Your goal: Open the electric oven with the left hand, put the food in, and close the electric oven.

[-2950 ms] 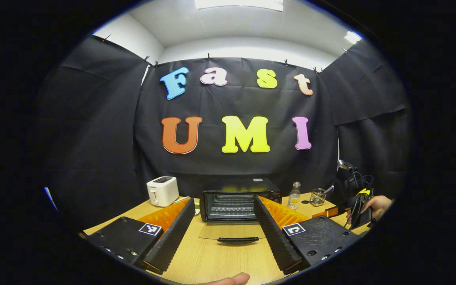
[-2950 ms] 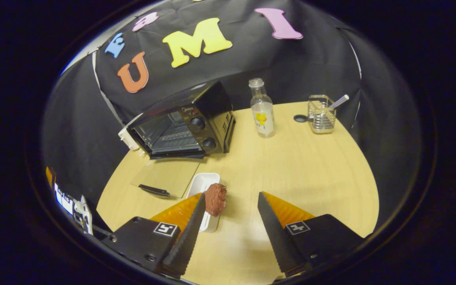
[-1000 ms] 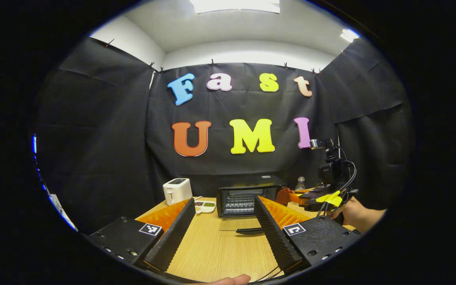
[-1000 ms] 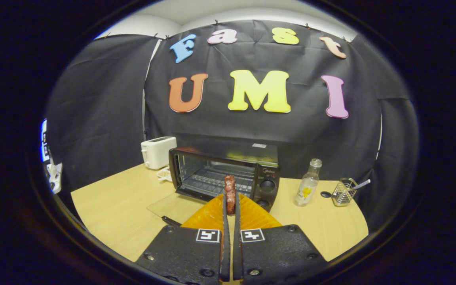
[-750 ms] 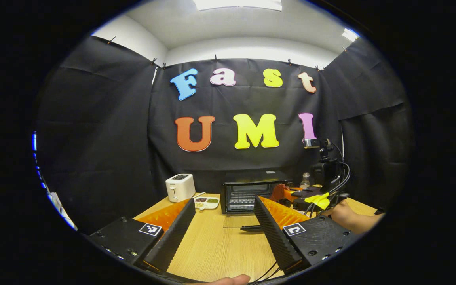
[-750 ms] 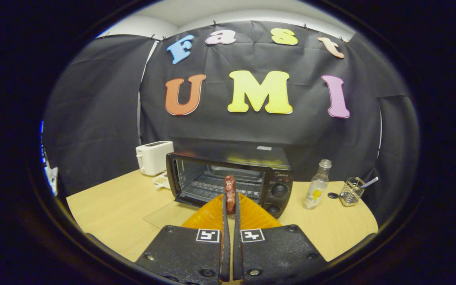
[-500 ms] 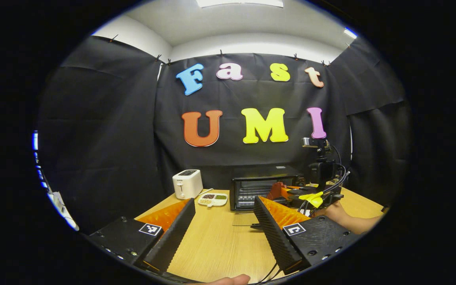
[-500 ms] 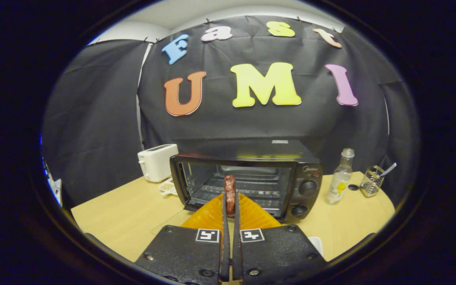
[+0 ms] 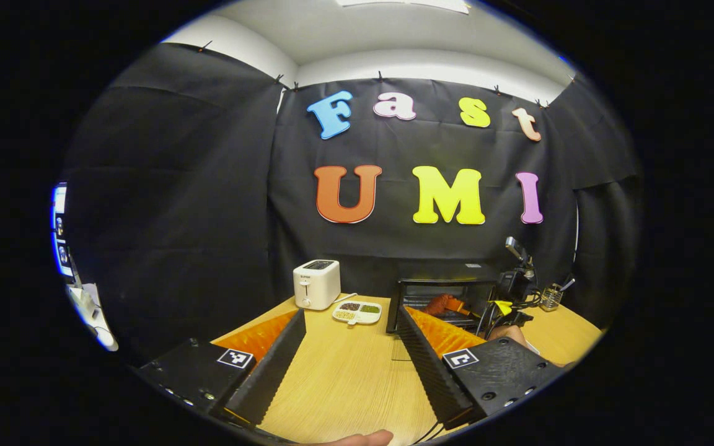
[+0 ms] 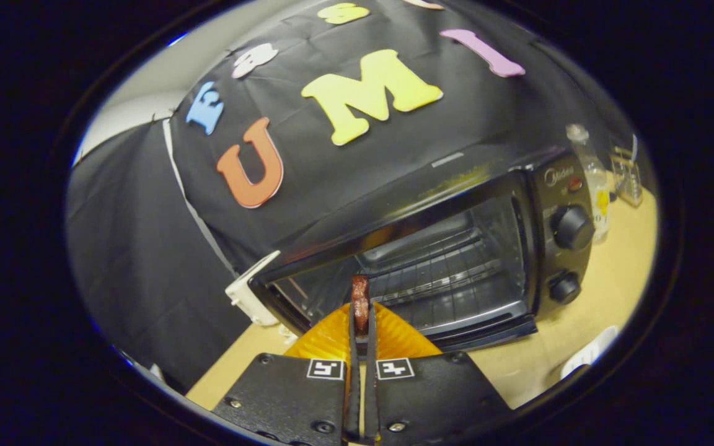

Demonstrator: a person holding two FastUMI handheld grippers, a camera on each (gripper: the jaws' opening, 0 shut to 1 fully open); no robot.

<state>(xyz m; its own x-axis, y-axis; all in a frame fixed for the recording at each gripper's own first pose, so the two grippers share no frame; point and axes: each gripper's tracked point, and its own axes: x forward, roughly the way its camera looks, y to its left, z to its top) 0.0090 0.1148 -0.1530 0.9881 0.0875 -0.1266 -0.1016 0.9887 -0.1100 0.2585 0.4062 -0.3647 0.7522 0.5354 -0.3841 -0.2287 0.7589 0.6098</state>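
The black electric oven (image 10: 456, 248) stands open, its wire rack (image 10: 437, 266) bare. My right gripper (image 10: 360, 310) is shut on a reddish-brown piece of food (image 10: 360, 291) and holds it at the oven's mouth, just in front of the rack. In the left gripper view the oven (image 9: 444, 290) is far off at the right, with the right gripper and the food (image 9: 442, 305) at its opening and a hand (image 9: 509, 333) behind. My left gripper (image 9: 351, 313) hangs open over the wooden table (image 9: 344, 384), with nothing between its fingers.
A white toaster (image 9: 315, 284) and a divided dish (image 9: 357, 311) sit left of the oven. Right of the oven stand a clear bottle (image 10: 594, 179) and a wire holder (image 10: 628, 173). A white dish (image 10: 589, 353) lies by the right gripper. Two knobs (image 10: 572, 227) are on the oven's front.
The right gripper has carried the food right up to the oven's opening and tilted. The left gripper has drawn back from the oven and swung left, staying open.
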